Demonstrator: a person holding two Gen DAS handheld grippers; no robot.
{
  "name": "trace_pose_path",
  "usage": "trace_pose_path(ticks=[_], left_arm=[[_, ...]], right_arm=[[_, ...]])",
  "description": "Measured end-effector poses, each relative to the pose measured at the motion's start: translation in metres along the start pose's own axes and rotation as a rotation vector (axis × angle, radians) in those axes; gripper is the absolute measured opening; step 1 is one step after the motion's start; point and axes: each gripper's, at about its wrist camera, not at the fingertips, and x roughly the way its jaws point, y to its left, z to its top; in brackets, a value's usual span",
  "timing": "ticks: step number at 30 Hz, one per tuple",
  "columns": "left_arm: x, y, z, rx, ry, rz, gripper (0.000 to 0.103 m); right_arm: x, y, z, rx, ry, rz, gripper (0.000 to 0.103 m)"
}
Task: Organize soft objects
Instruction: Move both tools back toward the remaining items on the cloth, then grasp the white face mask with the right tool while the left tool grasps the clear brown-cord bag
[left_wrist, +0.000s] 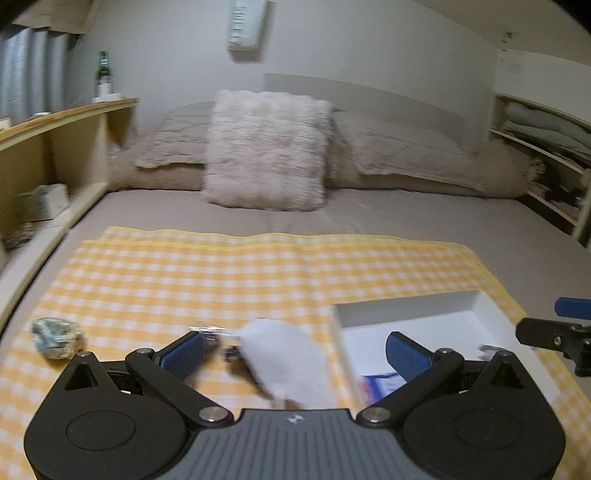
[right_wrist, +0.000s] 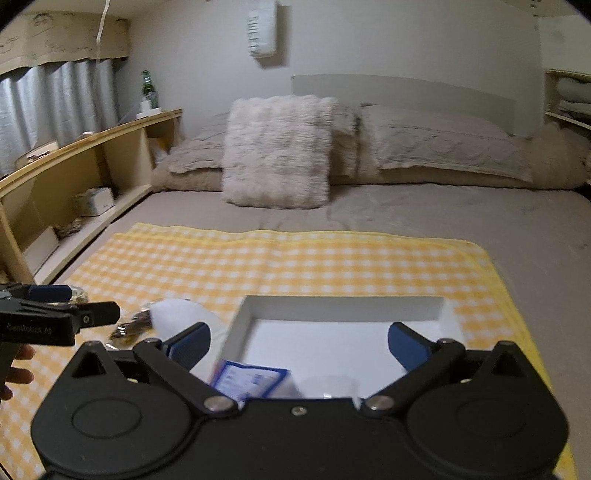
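Note:
A white open tray (right_wrist: 343, 306) lies on the yellow checked cloth (left_wrist: 221, 273), with a blue-and-white packet (right_wrist: 251, 380) in its near corner. My right gripper (right_wrist: 297, 347) hovers open over the tray, nothing between its fingers. Left of the tray lie a white soft piece (left_wrist: 280, 354) and a brownish item in clear wrap (right_wrist: 133, 325). My left gripper (left_wrist: 295, 350) is open above the white piece, its pads clear of it. A crumpled greenish bundle (left_wrist: 55, 338) rests at the cloth's left edge. Each gripper shows in the other's view: the right gripper (left_wrist: 543, 319) and the left gripper (right_wrist: 92, 302).
The cloth covers the near part of a grey bed (right_wrist: 480, 221). A fluffy cushion (left_wrist: 266, 147) and pillows (right_wrist: 436, 144) stand at the head. A wooden shelf (left_wrist: 55, 122) with a green bottle (left_wrist: 103, 70) runs along the left. A person's hand (right_wrist: 18, 369) holds the left gripper.

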Motion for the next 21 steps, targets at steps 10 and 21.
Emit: trace_pose_path(ticks=[10,21], left_arm=[[0.004,0.068,0.001,-0.086,0.006,0.148,0.103],[0.045,0.098,-0.004,-0.067,0.068,0.183,0.103]], right_arm=[[0.043,0.054,0.013,-0.063,0.005,0.09,0.103],[0.105,0.106,0.005,-0.216,0.053,0.119,0.103]])
